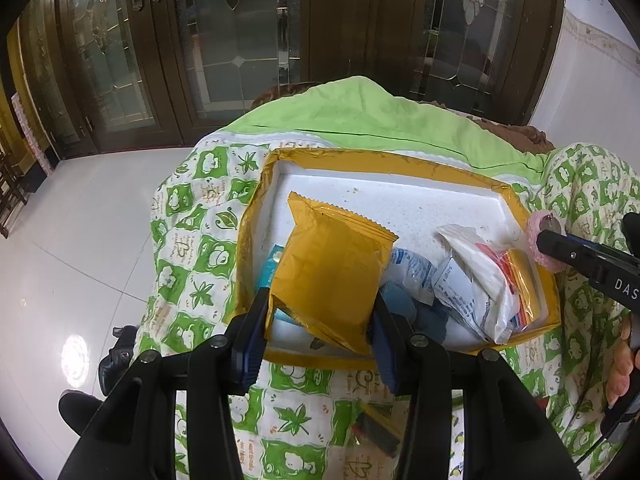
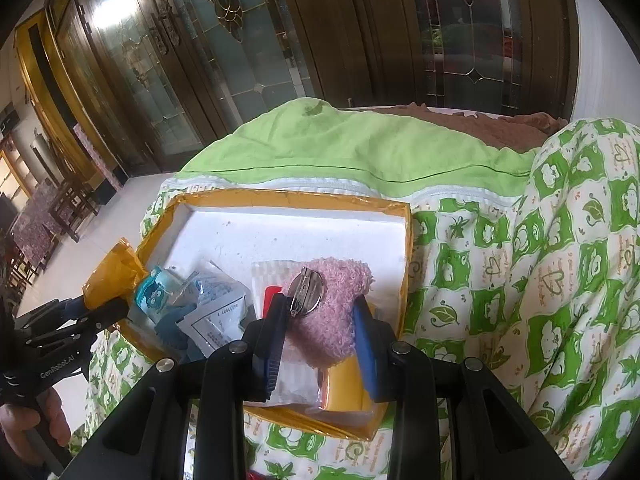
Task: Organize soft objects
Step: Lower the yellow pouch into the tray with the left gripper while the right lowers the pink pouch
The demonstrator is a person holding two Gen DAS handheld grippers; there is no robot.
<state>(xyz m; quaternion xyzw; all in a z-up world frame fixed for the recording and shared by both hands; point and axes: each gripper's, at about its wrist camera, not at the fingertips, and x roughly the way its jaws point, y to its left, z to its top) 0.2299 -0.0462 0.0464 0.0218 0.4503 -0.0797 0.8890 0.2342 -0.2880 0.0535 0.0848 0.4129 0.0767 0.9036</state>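
Fingers [image 1: 267, 312] of the left gripper [image 1: 322, 320] are clamping a light, crinkly yellow foil packet [image 1: 328, 272] at its lower edge, while the right gripper [image 2: 320, 320] is pinching a soft pink fuzzy brooch [image 2: 332, 304] over the foam tray [image 2: 280, 232].

Left wrist view: mounted behind the left gripper [image 1: 320, 320], facing steeply down and forward, close over the box's [image 1: 256, 208] near edge.
Right wrist view: behind the right gripper [image 2: 320, 320], same downward tilt, close over the box's [image 2: 406, 264] near right corner.
Shared: box, green patterned quilt [image 1: 192, 248] [image 2: 500, 264], glass doors [image 1: 240, 40] [image 2: 248, 72]; each view catches the other gripper.
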